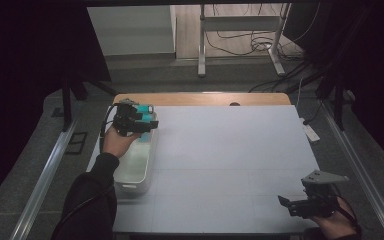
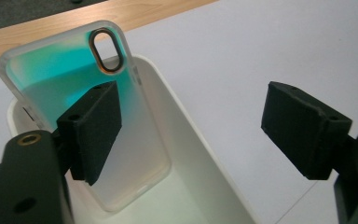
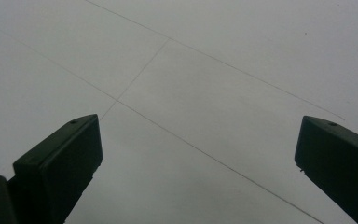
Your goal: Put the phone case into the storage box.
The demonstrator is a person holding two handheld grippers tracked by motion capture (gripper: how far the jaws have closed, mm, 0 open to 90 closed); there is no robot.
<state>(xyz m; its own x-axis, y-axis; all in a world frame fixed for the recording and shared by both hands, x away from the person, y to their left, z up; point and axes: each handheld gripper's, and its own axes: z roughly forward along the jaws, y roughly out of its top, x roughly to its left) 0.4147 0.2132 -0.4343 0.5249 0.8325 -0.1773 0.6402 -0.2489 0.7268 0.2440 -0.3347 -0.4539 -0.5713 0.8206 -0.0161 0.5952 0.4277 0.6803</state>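
A translucent phone case (image 2: pixel 70 70), teal at its top with an oval camera hole, stands tilted inside a white bin (image 2: pixel 170 93), leaning on the bin's far end. My left gripper (image 2: pixel 193 107) hangs over that end of the bin with its jaws wide apart; the case sits just behind the left pad (image 2: pixel 95 126), and the right pad is well clear of it. In the high view the left gripper (image 1: pixel 147 122) is above the bin (image 1: pixel 135 175) at the table's left. My right gripper (image 1: pixel 290 205) is open near the front right corner, with bare table between its jaws (image 3: pixel 198 140).
A pale grey mat (image 1: pixel 230 150) covers the table, with a wooden strip (image 1: pixel 200 98) showing at the far edge. Metal rails run along both sides. Beyond the table stand a frame's legs and loose cables (image 1: pixel 250 45) on the floor.
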